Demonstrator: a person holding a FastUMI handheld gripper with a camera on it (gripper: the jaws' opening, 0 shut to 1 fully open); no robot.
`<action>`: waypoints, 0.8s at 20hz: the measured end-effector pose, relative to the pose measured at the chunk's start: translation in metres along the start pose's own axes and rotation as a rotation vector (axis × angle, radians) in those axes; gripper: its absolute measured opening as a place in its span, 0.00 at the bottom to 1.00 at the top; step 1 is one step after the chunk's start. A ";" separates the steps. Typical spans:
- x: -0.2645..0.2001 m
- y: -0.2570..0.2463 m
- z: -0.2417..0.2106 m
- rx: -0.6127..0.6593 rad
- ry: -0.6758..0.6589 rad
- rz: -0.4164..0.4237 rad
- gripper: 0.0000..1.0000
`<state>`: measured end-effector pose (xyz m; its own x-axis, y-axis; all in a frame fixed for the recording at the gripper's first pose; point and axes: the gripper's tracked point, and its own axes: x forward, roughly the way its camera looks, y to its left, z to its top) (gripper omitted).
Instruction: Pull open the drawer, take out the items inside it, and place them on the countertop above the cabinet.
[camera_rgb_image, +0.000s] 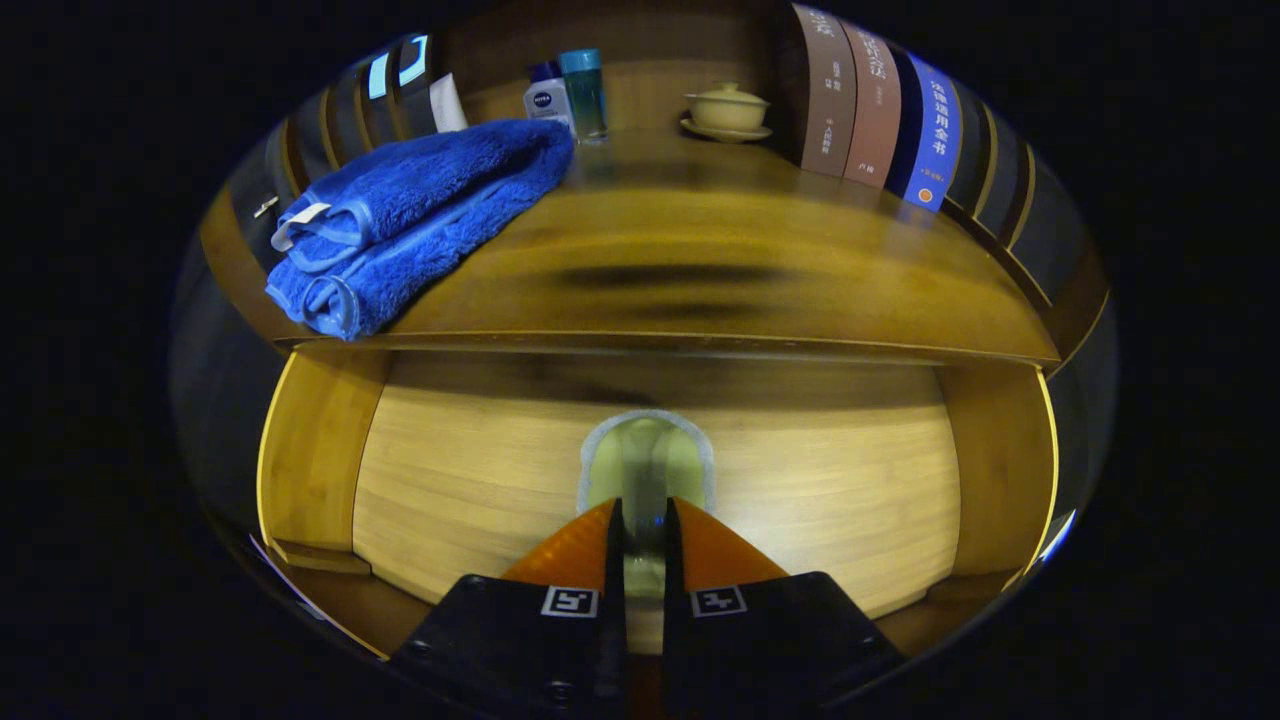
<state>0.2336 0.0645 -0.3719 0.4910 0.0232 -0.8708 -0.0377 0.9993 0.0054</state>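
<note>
While my jaws (640, 520) sit nearly together, pinching the rim of a pale green item (645, 465) above the open drawer (480, 470), I judge that thin hold could slip before reaching the desk (700, 230) beside the blue towel (410, 215).

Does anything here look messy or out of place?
Nothing is spilled or broken. The blue towel hangs slightly over the countertop's front corner. The gripper is nearly shut at the drawer front's handle notch.
</note>
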 end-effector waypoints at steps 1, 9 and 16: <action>-0.002 0.002 -0.002 0.019 0.011 0.014 0.19; -0.079 0.010 0.013 0.100 -0.022 0.103 0.19; -0.141 0.001 0.061 0.057 -0.120 0.106 0.19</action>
<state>0.2177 0.0637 -0.2190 0.5875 0.1289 -0.7989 -0.0471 0.9910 0.1253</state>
